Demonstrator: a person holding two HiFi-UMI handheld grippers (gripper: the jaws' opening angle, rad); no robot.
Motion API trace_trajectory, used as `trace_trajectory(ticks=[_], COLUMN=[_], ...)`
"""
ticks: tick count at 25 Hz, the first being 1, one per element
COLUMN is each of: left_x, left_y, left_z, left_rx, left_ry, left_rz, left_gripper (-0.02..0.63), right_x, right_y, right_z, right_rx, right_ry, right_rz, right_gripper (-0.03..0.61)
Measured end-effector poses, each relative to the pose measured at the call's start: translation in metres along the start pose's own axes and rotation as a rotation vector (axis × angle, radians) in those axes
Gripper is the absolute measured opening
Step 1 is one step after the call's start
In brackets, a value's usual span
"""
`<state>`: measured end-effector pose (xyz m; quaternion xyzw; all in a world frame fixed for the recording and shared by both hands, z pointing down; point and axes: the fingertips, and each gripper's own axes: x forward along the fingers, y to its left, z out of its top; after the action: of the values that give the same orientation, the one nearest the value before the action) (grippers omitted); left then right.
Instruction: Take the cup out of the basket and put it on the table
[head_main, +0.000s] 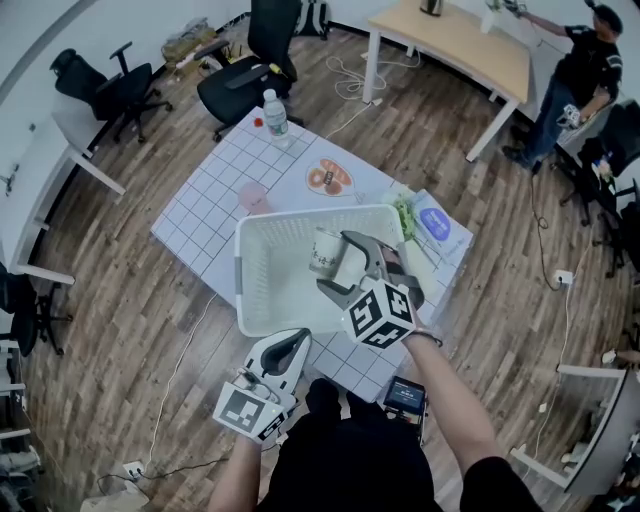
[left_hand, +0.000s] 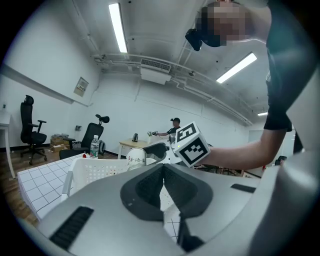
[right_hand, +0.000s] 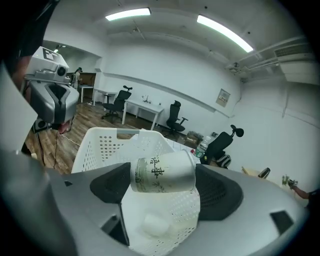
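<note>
Right gripper (head_main: 348, 265) fingers pinch the cup (head_main: 326, 250) sideways over the basket (head_main: 243, 262). Left gripper (head_main: 288, 348) fingers are pressed together, empty.

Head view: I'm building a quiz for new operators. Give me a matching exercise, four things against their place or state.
Things
1. paper cup
2. water bottle
3. pink cup
4. left claw

Place or state
A. shut, nothing in it
B. upright at the far corner of the table
C. gripped by the right claw over the white basket
D. on the table just beyond the basket

Pairs: 1-C, 2-B, 3-D, 4-A
</note>
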<state>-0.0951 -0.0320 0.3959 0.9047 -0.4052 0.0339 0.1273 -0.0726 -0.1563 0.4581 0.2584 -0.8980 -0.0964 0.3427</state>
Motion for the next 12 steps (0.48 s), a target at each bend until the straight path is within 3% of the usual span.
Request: trace_trajectory(ticks=[12], left_x=[-0.007], left_y=[-0.014], left_z=[0.002], left_rx=[-0.028], left_ry=[-0.021], left_rz=[0.020], left_gripper=[0.008], right_x=[-0.071], right_y=[0.012], right_z=[0.033], right_rx=[-0.044], right_ry=[-0.142], right_rz=[-0.063], right_gripper=[0.380])
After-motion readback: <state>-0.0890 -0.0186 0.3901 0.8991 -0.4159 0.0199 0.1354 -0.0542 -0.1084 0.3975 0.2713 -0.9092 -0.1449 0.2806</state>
